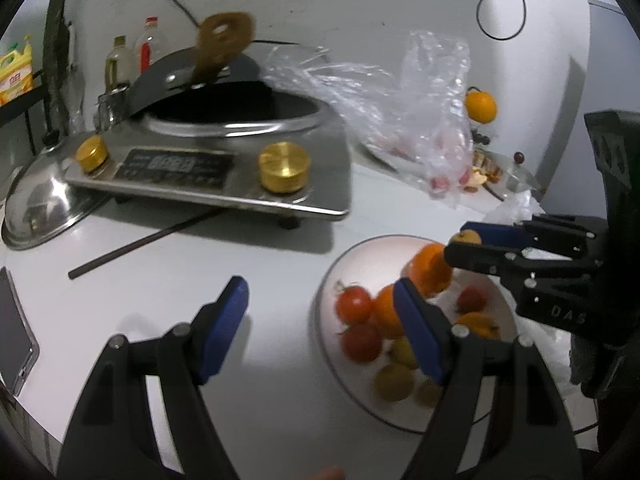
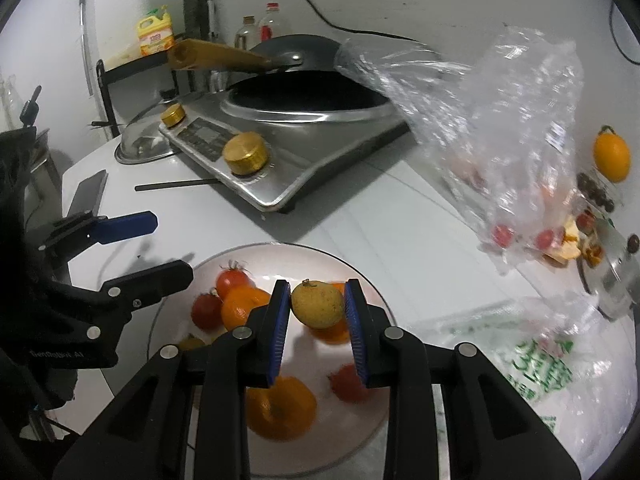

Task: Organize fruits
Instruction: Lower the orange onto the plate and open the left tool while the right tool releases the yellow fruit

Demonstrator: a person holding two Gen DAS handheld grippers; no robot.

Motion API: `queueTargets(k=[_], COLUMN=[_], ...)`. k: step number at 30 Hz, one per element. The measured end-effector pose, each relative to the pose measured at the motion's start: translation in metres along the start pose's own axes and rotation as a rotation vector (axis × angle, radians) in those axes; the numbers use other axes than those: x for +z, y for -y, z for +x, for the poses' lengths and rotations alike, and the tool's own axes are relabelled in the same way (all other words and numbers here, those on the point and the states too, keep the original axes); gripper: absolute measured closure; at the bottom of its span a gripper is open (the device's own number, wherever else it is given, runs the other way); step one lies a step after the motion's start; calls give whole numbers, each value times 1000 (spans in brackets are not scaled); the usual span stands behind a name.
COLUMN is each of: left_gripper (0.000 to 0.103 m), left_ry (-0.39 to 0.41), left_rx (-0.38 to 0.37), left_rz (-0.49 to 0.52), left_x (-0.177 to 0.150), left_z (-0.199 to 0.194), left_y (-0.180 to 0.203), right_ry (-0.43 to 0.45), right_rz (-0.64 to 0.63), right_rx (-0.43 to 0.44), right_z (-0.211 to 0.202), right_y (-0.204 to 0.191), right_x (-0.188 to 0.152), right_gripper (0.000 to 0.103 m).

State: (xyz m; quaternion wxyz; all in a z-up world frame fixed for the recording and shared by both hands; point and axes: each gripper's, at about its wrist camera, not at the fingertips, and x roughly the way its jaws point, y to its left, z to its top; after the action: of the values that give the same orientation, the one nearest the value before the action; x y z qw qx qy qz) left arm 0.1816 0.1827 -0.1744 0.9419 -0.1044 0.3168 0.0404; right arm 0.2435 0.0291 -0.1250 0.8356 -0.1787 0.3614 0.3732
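Blue pads on my right gripper are clamped on a small yellow-brown fruit, held above the white plate at lower centre of the right wrist view; the fruit's underside blends into an orange behind it, so I cannot trace its full outline. On the plate I make out tomatoes, an orange blurred low in the frame, and pale yellow fruits that the left wrist view shows only as soft smears. My left gripper stands wide open with nothing between its pads, over the table beside the plate's left rim; its right finger covers part of the pile. A crumpled clear bag fills the upper right of the right wrist view, with red fruit inside too hazy to name. Behind it a second orange sits near the frame edge. The stove at upper left carries a dark wok, its wooden handle motion-blurred.
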Motion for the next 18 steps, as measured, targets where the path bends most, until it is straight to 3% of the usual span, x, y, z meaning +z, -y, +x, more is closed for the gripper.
queueTargets(k=[8, 18], left_gripper=[27, 27], left_ry=[-10, -6], left_rx=[0, -5], left_rz=[-22, -38], left_x=[-5, -5], left_z=[5, 8], left_y=[-18, -27], right_ry=[-5, -37], right_rz=[-7, -19], right_rx=[41, 27], right_z=[24, 48], right_y=[-17, -24], right_x=[14, 18], right_gripper=[73, 72])
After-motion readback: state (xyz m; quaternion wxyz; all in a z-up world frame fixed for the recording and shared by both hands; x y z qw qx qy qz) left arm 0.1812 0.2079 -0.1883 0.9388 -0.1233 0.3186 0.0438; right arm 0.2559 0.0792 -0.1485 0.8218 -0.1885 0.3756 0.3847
